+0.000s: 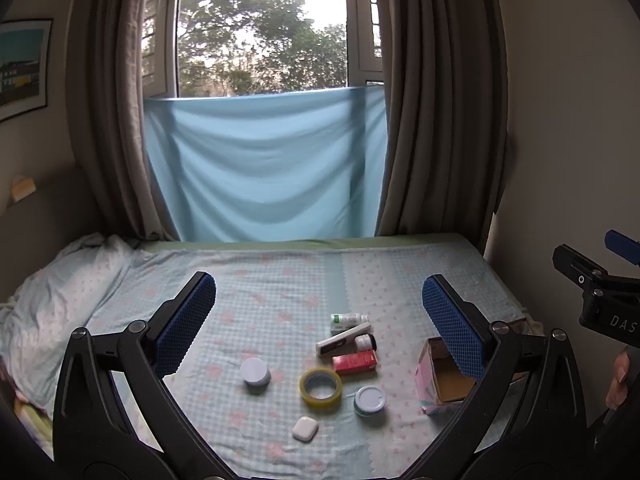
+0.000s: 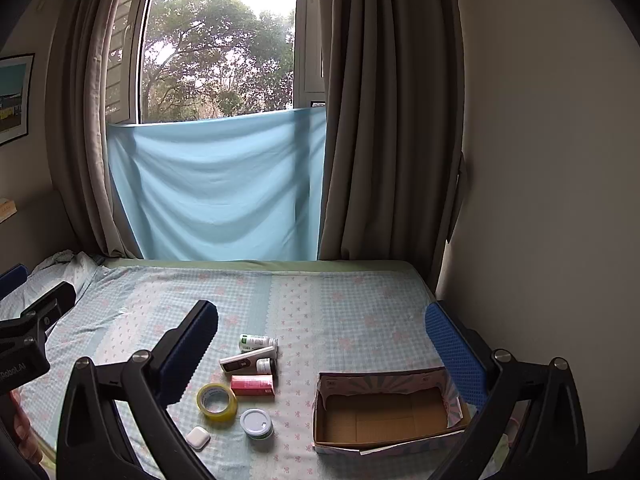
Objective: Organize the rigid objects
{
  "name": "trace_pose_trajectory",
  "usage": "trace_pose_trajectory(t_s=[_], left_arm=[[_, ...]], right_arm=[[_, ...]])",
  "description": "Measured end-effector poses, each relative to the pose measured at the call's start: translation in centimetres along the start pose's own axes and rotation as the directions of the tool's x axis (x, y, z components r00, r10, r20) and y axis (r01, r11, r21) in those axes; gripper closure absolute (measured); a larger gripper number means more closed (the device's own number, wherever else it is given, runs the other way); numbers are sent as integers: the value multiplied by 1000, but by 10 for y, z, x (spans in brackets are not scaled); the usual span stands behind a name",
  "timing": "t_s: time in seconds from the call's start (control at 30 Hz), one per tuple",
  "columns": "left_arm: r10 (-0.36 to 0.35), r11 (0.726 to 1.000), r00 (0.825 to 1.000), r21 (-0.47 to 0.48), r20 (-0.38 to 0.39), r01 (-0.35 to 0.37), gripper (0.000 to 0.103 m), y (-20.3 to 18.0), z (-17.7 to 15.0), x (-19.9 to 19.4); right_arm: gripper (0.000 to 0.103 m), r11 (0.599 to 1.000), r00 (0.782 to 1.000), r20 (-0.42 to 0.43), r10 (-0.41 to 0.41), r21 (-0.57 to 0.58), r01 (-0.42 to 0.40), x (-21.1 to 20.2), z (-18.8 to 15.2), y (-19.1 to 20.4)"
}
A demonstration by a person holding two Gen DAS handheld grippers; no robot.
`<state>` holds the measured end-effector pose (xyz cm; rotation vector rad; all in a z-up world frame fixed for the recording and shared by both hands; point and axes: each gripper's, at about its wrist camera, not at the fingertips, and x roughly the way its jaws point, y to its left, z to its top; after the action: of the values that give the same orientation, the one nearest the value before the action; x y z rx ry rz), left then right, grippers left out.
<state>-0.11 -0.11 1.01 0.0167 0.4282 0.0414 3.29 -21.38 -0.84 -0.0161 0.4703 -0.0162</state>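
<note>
Small items lie on the bed: a yellow tape roll (image 1: 321, 387) (image 2: 217, 403), a white earbud case (image 1: 305, 428) (image 2: 198, 437), a white-lidded jar (image 1: 370, 400) (image 2: 257, 423), a lavender round tin (image 1: 255, 371), a red box (image 1: 355, 362) (image 2: 253, 385), a white stick-shaped device (image 1: 343, 337) (image 2: 248, 360) and two small bottles (image 1: 348, 318) (image 2: 256, 342). An empty cardboard box (image 1: 444, 384) (image 2: 384, 410) sits to their right. My left gripper (image 1: 319, 320) hovers open above the items. My right gripper (image 2: 322, 344) is open above the box and holds nothing.
A rumpled pillow (image 1: 60, 280) lies at the bed's left. A blue cloth (image 1: 264, 168) and brown curtains (image 1: 436, 120) hang behind the bed. A wall (image 2: 560, 200) runs close along the right side. A person's hand (image 1: 618, 380) holds the right gripper's handle.
</note>
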Motion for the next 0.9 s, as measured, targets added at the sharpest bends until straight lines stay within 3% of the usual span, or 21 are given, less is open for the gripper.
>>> trace_pose_trajectory(t_s=[0.9], left_arm=[[11, 1000, 1000, -1, 13, -11, 0, 1, -2, 1]], right_arm=[[0, 1000, 1000, 7, 3, 0, -3, 2, -2, 4]])
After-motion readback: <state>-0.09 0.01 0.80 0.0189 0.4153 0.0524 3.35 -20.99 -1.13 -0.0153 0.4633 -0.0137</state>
